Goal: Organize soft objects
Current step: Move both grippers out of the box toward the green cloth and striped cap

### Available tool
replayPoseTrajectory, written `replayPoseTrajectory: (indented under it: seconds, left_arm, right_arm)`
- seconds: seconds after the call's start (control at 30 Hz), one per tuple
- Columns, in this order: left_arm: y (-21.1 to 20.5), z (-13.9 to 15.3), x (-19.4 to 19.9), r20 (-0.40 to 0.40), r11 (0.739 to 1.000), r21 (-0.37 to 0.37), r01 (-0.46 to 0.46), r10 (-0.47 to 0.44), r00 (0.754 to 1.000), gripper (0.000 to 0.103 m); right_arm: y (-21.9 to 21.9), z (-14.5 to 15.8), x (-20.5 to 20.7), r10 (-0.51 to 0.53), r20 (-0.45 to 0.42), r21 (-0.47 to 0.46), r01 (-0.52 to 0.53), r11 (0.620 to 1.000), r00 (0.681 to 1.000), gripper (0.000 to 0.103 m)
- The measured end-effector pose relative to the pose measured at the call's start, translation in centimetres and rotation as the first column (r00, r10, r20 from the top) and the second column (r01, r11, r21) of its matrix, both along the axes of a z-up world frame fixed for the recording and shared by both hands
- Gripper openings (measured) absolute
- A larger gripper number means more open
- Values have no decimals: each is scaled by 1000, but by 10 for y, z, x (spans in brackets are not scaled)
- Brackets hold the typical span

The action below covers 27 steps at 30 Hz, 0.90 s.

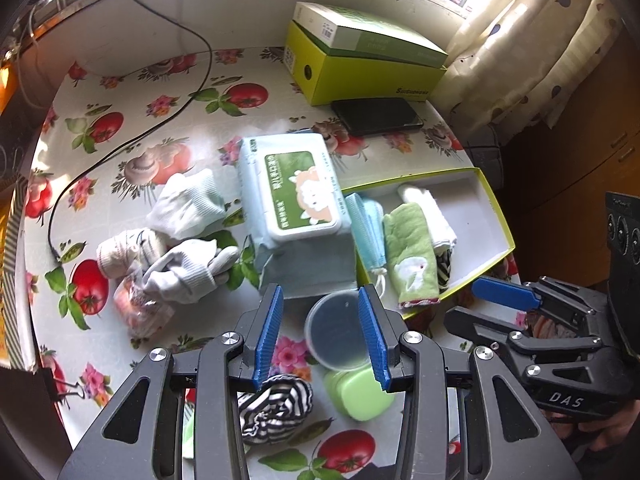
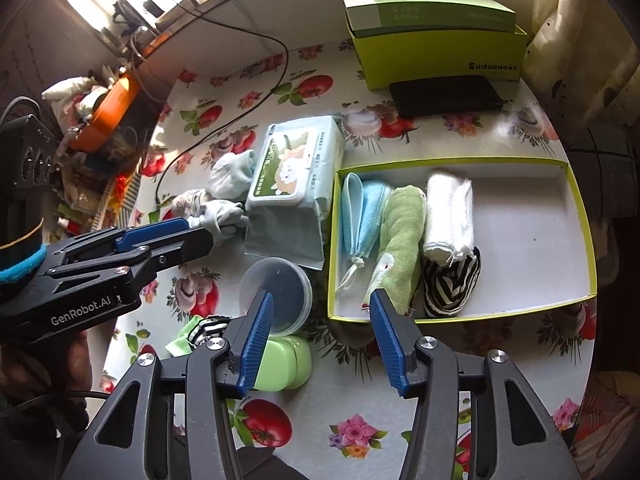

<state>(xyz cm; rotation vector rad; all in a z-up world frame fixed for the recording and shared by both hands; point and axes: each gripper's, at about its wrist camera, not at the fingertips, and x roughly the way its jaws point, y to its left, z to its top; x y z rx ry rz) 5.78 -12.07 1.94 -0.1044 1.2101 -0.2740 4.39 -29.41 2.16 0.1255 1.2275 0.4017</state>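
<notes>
Just under the spread-open left gripper [image 1: 320, 332] a striped sock [image 1: 276, 410] is seen, with loose socks [image 1: 180, 256] ahead to its left; the tray [image 2: 576, 216] (half filled) lies ahead of the right gripper [image 2: 320, 340], likewise parted and empty. A plastic lid [image 1: 336, 332] between the left fingers risks being pinched instead of cloth. Both tools are held low, angled downward
</notes>
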Motion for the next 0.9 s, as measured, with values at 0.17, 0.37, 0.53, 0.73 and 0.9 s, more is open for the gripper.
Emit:
replayPoseTrajectory:
  seconds: [0.17,0.37,0.53,0.73,0.9]
  left_arm:
    - [16,-6,-11,-14,1000,-5,-29,29,999,40]
    - [37,-11,-24,-28,998,-17,-67,66,997,40]
    - [61,-15,-36,-30,994,-25,-105,104,994,40]
    - [93,-29,-53,-66,987,-24,-161,160,985,40]
    - [112,-47,-66,-105,983,-13,-184,182,978,40]
  right_arm:
    - [12,2,-3,31,-4,-10,-31,999,1000,50]
    - [32,4,-11,78,-6,-18,-79,997,997,50]
    - [48,5,-18,122,-8,-25,-122,992,992,50]
    - [64,7,-25,169,-13,-40,-170,985,985,50]
    - [76,6,-31,205,-25,-51,-206,977,978,50]
